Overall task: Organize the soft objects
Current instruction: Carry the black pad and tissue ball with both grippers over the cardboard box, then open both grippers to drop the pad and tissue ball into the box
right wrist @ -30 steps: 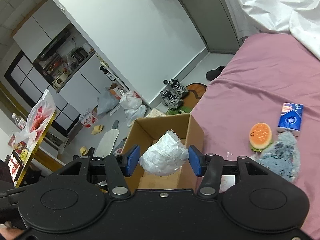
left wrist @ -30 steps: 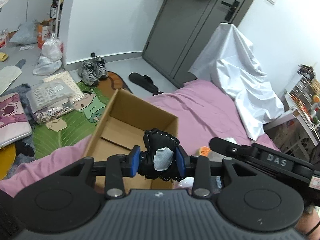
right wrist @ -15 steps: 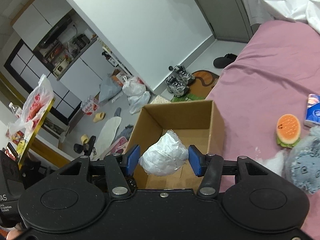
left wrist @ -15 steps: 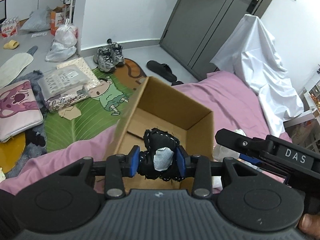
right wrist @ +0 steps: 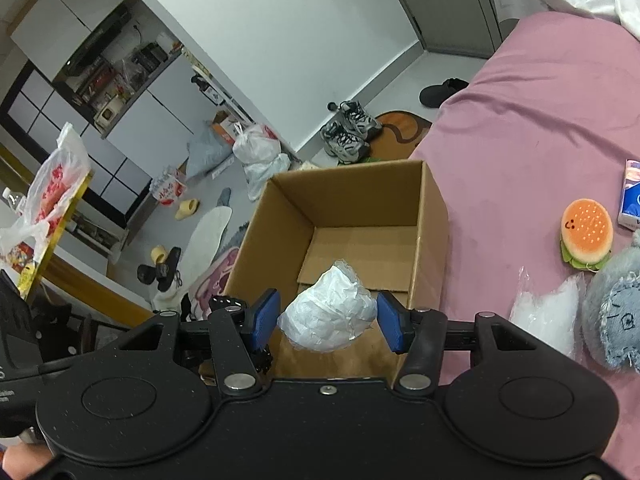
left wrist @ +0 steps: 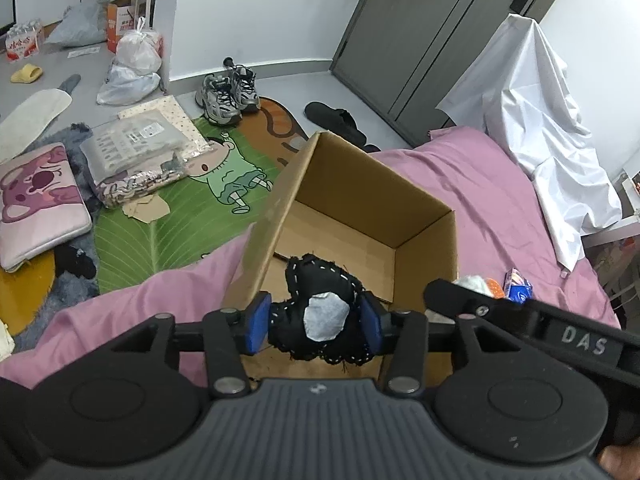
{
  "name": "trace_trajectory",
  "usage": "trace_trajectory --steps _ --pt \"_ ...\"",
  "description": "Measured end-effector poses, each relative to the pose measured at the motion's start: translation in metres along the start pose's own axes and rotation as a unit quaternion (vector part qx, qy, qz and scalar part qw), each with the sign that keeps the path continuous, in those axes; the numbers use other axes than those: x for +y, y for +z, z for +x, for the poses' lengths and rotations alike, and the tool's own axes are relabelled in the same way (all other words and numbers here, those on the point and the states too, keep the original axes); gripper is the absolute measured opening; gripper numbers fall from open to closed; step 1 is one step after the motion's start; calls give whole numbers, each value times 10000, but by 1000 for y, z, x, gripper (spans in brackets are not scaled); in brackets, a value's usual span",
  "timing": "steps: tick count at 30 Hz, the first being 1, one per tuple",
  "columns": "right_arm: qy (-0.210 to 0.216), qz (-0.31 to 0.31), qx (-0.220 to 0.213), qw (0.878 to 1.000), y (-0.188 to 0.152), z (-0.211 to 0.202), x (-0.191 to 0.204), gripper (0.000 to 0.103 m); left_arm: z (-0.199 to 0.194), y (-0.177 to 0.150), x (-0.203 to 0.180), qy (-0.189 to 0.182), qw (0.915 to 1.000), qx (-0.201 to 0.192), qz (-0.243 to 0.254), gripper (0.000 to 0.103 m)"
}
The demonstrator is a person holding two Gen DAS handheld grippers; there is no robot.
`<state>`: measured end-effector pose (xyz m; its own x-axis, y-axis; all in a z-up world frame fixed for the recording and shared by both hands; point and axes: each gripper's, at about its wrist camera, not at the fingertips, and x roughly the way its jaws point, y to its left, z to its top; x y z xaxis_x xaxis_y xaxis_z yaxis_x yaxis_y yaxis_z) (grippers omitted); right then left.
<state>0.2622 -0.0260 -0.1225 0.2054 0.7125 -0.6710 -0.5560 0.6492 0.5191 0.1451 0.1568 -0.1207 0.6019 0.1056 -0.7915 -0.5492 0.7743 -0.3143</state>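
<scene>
Your left fingers (left wrist: 258, 322), which have just been opening, flank the black stitched plush (left wrist: 320, 304) above the open cardboard box (left wrist: 424, 240); whether they press it is unclear. Your right fingers (right wrist: 266, 318) pinch a crumpled white wad (right wrist: 328, 312) over the same box. Only the right view shows the burger toy (right wrist: 586, 232) on the pink bed (right wrist: 520, 120).
</scene>
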Motion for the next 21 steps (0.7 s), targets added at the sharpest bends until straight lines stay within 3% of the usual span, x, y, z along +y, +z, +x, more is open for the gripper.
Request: trace_trajectory --steps 6,9,13,21 --pt "-34 78 49 10000 -1 1 -2 54 -6 2 2 -36 10000 -3 -18 54" --pt "11 118 55 9999 -1 -2 -2 56 -12 2 2 -40 9999 -96 -37 62" --pt "7 225 -12 9997 -1 -7 -3 68 -18 2 -3 244 9994 -235 -25 75" --pt "50 247 -177 9995 -2 -22 -4 79 -33 0 -5 358 9984 -429 19 78"
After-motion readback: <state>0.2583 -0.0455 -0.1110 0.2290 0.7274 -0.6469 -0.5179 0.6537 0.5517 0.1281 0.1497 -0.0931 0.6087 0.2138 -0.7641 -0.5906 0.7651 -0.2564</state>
